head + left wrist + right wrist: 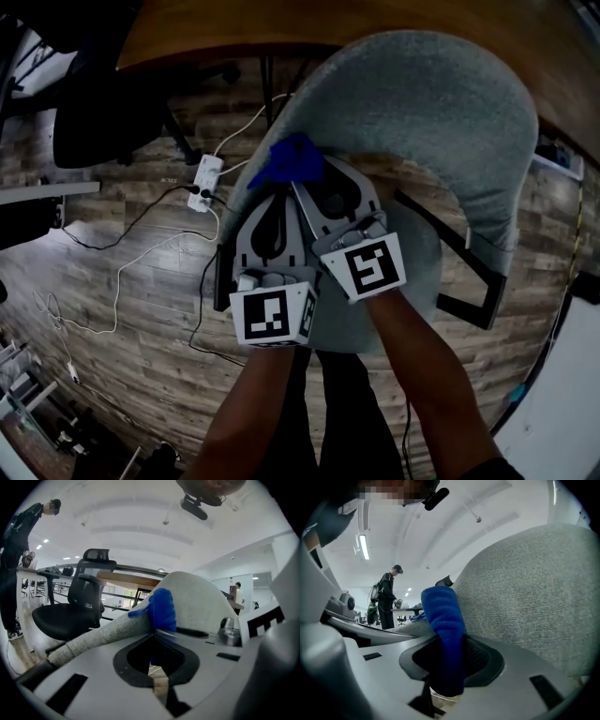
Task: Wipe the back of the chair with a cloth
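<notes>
Right gripper view, right tongs pinching blue cloth at chair back — left tongs seemingly too.

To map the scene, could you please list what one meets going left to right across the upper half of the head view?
black office chair → power strip → blue cloth → grey chair back

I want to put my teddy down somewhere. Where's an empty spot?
The chair seat, right of the right gripper, looks bare. The floor to its left is crowded with a power strip and cables.
</notes>
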The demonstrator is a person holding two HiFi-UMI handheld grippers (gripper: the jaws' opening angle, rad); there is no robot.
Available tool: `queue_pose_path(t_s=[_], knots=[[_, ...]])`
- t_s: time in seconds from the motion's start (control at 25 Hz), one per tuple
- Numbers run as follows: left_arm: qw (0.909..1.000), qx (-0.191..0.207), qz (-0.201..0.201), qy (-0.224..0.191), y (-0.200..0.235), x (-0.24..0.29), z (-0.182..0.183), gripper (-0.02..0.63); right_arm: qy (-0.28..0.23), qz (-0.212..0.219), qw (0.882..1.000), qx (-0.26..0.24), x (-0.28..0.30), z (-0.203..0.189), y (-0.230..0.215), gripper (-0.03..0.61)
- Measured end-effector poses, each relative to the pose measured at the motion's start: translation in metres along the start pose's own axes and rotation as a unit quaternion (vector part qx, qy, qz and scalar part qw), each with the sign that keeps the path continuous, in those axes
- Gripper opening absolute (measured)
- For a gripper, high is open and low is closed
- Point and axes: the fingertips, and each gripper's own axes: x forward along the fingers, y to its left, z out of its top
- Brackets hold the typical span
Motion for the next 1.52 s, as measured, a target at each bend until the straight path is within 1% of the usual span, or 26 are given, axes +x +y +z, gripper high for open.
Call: queue_pose_path(t_s=[0.24, 0.44, 0.6, 0.72, 0.92, 1.08, 1.32, 1.4, 1.52], knots=[[0.9995, 0.013, -0.026, 0.008, -0.018, 0.016, -0.006, 0.002, -0.003, -0.043, 0.999, 0.010, -0.009, -0.006, -0.034, 0.123], [0.9989, 0.020, -0.041, 0.006, -0.028, 0.030, -0.007, 0.002, 0.012, -0.046, 0.999, 0.011, -0.015, -0.020, -0.048, 0.123], [0.9982, 0.029, -0.052, 0.006, -0.036, 0.040, -0.007, 0.002, 0.009, -0.069, 0.997, 0.014, -0.020, -0.021, -0.063, 0.123], [0.9975, 0.035, -0.060, 0.010, -0.041, 0.046, -0.010, 0.002, -0.002, -0.096, 0.995, 0.026, -0.026, -0.019, -0.075, 0.123], [0.9965, 0.036, -0.073, 0.018, -0.057, 0.057, -0.015, 0.003, 0.018, -0.127, 0.991, 0.031, -0.044, -0.030, -0.094, 0.123], [0.9963, 0.034, -0.077, 0.020, -0.070, 0.060, -0.016, 0.002, 0.008, -0.146, 0.988, 0.037, -0.058, -0.030, -0.108, 0.123], [0.9937, 0.041, -0.101, 0.029, -0.095, 0.069, -0.021, 0.002, 0.007, -0.192, 0.981, 0.027, -0.082, -0.030, -0.133, 0.123], [0.9922, 0.048, -0.111, 0.032, -0.100, 0.072, -0.023, 0.002, 0.005, -0.207, 0.978, 0.025, -0.089, -0.031, -0.140, 0.123], [0.9888, 0.062, -0.133, 0.024, -0.114, 0.075, -0.023, 0.002, 0.000, -0.231, 0.972, 0.035, -0.101, -0.032, -0.147, 0.123]])
